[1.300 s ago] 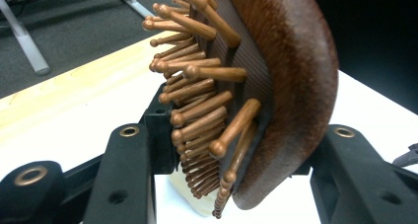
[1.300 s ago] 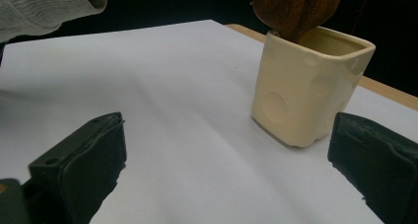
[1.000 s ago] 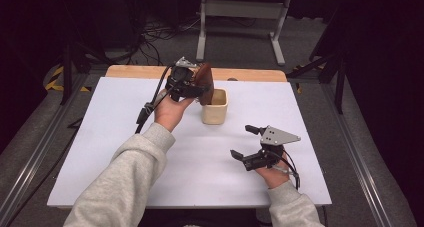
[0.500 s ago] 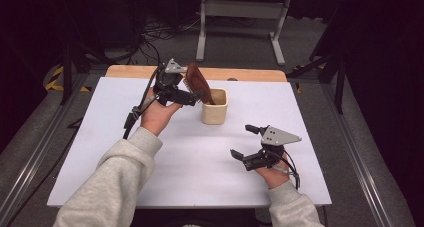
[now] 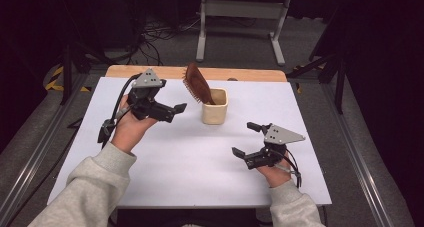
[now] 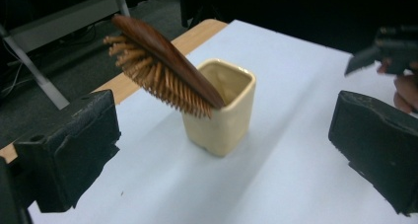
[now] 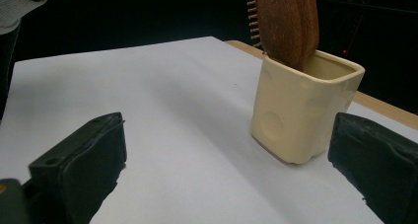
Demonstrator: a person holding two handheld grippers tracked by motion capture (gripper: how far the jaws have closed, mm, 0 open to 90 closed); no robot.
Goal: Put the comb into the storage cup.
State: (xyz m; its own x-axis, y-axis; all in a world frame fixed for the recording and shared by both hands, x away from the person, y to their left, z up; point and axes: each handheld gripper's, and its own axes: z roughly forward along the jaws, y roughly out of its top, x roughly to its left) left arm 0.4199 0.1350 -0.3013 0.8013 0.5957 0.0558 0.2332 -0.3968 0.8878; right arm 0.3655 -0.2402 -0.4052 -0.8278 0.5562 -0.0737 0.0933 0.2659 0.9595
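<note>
A brown wooden hairbrush (image 5: 196,83) stands handle-down in a cream square cup (image 5: 215,107) at the back middle of the white table. It leans left with its bristles facing down and left. My left gripper (image 5: 172,106) hovers to the left of the cup, apart from it. Its jaws have just opened off the brush and stand wide with nothing between them. Seen from the left gripper (image 6: 224,145), the brush (image 6: 162,61) and cup (image 6: 222,110) lie ahead. My right gripper (image 5: 245,138) rests open near the front right, and the cup (image 7: 300,115) and brush (image 7: 288,21) lie beyond it.
The white table top (image 5: 190,157) has a wooden strip (image 5: 240,74) along its far edge. A metal stand (image 5: 240,17) and cables lie on the floor behind. Metal rails run along both sides of the table.
My left gripper let go of the brush and drew back to the left, away from the cup. The brush stays leaning in the cup. The right gripper has not moved.
</note>
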